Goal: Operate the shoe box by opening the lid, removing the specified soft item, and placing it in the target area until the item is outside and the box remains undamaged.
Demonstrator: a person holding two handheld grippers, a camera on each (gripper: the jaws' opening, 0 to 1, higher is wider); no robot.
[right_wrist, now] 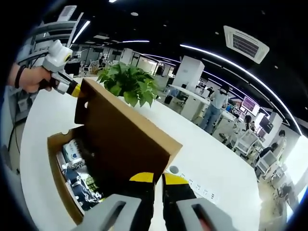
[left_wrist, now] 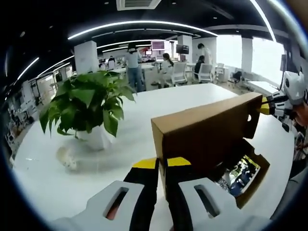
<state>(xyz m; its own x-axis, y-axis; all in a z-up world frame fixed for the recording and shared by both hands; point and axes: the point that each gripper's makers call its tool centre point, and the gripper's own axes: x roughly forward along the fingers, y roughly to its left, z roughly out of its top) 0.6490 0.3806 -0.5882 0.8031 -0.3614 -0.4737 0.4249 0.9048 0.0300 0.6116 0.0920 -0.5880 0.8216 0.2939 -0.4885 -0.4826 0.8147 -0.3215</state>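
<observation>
Your left gripper (left_wrist: 161, 163) pinches the raised lid (left_wrist: 207, 132) at one corner, jaws nearly closed; your right gripper (right_wrist: 154, 179) clamps its other corner; lid upright over the open shoe box (right_wrist: 57, 180), soft item (right_wrist: 79, 175) inside; potted plant (left_wrist: 86, 108) beyond on the white table (left_wrist: 163, 101).

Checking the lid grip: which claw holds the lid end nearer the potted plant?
The left claw: its end of the lid lies closer to the potted plant, while the right claw pinches the end farther from it.
</observation>
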